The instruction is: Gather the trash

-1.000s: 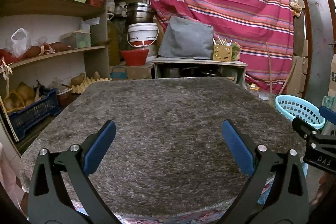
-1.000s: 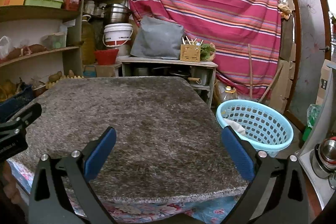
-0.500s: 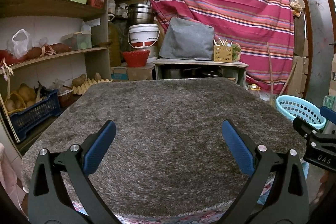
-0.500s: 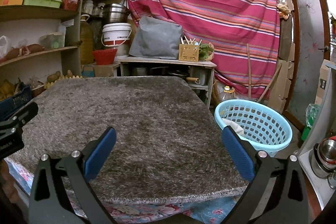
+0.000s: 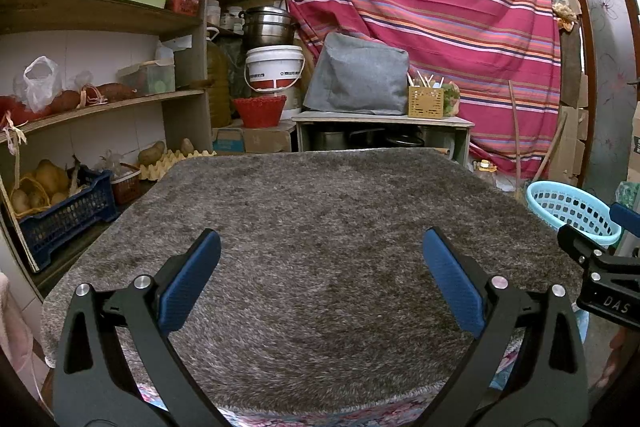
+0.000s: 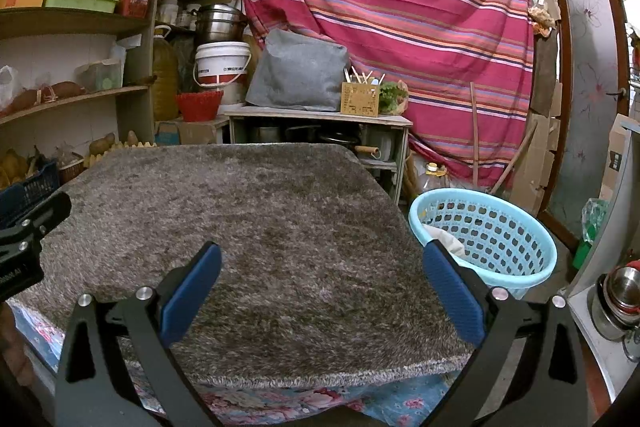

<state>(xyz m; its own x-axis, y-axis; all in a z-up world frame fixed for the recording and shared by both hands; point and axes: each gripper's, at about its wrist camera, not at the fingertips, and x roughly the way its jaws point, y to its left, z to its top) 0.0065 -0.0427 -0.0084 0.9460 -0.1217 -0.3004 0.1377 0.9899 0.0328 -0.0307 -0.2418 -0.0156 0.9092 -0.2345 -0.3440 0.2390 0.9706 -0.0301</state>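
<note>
1. Left wrist view: my left gripper (image 5: pixel 320 259) hangs over the near part of the table (image 5: pixel 320 211), fingers (image 5: pixel 188 281) released wide with nothing between them, only the grey shaggy cover under them.
2. My right gripper (image 6: pixel 320 259) is the same: fingers (image 6: pixel 452 297) spread apart, empty, above the table's near right corner.
3. Around me: shelves (image 5: pixel 100 107) with sacks and a blue crate (image 5: pixel 64 215) to the left, a white bucket (image 5: pixel 274 67), a red bowl (image 5: pixel 259 111) and a grey covered box (image 5: pixel 358 81) behind the table, a striped cloth (image 6: pixel 400 27) hung behind them.
4. The light blue basket (image 6: pixel 486 237) stands upright on the floor just beside the table's right edge, mouth up, crumpled white trash (image 6: pixel 444 239) lying inside against its near wall; its shape is too crumpled to tell a long axis.
5. Nothing stands between my right fingers and the basket.
</note>
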